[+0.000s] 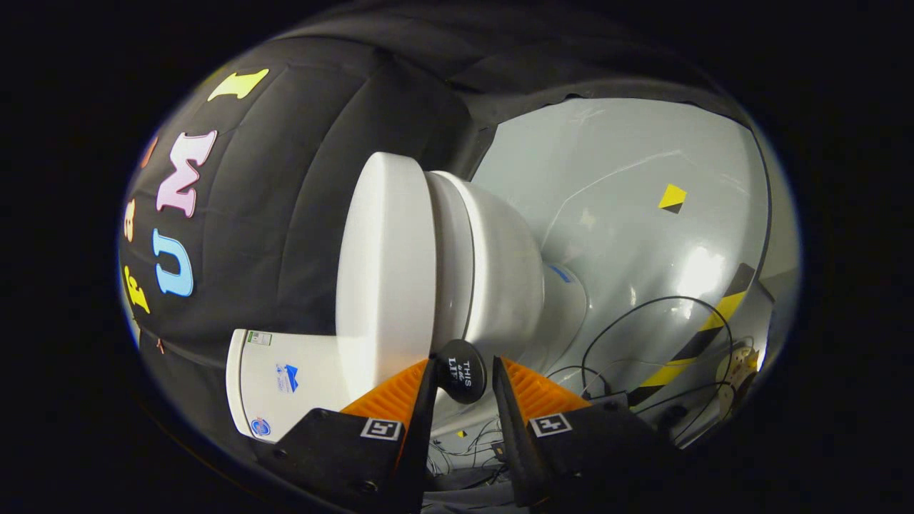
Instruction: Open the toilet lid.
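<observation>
A: So where's the toilet lid (385,271) at? Looks down on the seat (446,264) to me, with the whole scene seen rolled sideways, probably because the gripper (463,371) is being held turned over.

B: Yep, closed against the seat, bowl (507,278) on the other side of it. A small round black knob (461,371) is stuck at the lid's front edge, and that's what sits between the two orange fingers (400,392). Gripper's partly open, with a sliver of gap seen either side of the knob, so nothing's judged to be clamped yet.

A: Makes sense, the knob's presumably there so the lid can be gripped at all.

B: Right. Past the lid's far end the tank (278,385) can be seen, with the black cloth wall behind the lid.

A: Anything in the way?

B: Not really. Loose black cables (643,321) are trailed over the grey floor (628,214) beyond the bowl, plus a yellow-black tape strip (703,335), well apart from the lid. The lid's swing toward the tank looks clear.
</observation>
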`<state>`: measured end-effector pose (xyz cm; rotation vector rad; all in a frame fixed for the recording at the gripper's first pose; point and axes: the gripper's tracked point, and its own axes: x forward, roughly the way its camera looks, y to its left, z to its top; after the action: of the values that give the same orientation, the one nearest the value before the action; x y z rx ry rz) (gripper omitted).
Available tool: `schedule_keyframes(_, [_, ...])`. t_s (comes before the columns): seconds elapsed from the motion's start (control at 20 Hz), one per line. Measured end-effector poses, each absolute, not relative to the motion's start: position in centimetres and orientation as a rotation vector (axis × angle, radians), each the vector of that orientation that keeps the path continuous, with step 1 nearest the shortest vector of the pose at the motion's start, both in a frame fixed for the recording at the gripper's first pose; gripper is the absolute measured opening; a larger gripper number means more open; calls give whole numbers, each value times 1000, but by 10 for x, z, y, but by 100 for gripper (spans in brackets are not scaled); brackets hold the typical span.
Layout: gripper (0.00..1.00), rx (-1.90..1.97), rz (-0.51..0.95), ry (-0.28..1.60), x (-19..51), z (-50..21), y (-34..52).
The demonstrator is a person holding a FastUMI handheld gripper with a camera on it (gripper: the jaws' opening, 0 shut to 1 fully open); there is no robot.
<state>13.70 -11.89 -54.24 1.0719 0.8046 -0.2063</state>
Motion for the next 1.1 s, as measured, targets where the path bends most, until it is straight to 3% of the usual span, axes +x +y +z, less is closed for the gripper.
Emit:
schedule_keyframes(0.1, [50,1091,-210,779,135,-536,-122])
schedule_keyframes(0.15, [29,1096,-202,784,137,-538,-122])
schedule_keyframes(0.3, [29,1128,-198,729,143,-531,-128])
schedule_keyframes(0.35, [11,1130,-193,738,142,-531,-122])
schedule_keyframes(0.45, [11,1151,-194,719,142,-521,-137])
schedule_keyframes(0.5, [5,1156,-193,723,142,-530,-127])
schedule_keyframes(1.1, [5,887,-196,752,146,-505,-119])
